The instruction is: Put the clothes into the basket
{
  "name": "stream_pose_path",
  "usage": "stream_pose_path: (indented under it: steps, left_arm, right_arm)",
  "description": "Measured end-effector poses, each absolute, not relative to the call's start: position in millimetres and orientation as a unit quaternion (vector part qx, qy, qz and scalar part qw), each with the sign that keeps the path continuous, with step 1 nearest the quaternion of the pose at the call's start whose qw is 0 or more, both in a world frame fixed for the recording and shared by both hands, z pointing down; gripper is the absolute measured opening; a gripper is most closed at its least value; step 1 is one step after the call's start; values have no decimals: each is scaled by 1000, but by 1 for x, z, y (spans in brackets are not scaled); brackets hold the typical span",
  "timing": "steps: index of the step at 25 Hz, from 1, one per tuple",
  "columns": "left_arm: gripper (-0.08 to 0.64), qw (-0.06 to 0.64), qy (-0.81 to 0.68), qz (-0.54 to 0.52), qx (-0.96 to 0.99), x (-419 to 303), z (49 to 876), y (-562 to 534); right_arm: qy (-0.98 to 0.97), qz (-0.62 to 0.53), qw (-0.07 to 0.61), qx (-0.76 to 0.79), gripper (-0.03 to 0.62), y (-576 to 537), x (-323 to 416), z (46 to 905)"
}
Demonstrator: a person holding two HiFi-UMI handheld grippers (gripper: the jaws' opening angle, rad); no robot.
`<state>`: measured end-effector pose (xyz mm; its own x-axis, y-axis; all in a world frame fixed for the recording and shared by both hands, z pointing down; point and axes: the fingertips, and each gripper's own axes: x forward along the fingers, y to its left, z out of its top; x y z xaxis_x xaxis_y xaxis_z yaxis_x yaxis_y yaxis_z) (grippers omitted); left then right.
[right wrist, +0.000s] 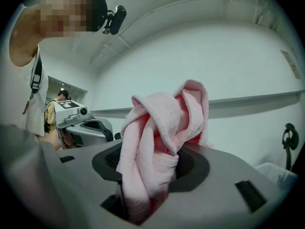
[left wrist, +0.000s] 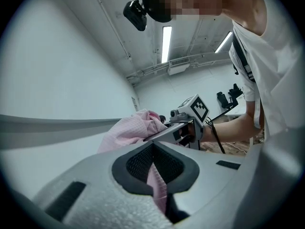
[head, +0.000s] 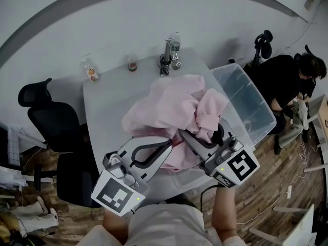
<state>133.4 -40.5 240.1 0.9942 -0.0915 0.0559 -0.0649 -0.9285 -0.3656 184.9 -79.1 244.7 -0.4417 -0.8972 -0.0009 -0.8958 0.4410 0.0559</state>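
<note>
You are holding a pink garment (head: 171, 106) over the white tabletop (head: 105, 106), with your left hand-held gripper (left wrist: 155, 168) and right hand-held gripper (right wrist: 145, 175) both clamped on its cloth. The clear basket (head: 248, 106) is sitting to the right, so the next move is likely calling for a carry over its rim.

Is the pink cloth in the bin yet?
Out. The pink cloth is held by the left claw and right claw over the table, beside the bin.
</note>
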Motion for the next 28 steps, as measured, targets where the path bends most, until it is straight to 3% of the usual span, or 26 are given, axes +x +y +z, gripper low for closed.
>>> stream_pose_path:
  steps: [20,28]
  left_arm:
    - [2,152,-20,-54,-987,251,278,-37]
    - [2,126,-38,-71,-989,288,305,-37]
  right_arm:
    - [-801,41,24,597,218,-65,318,306]
    - [-782,81,72,614,218,-65,358,345]
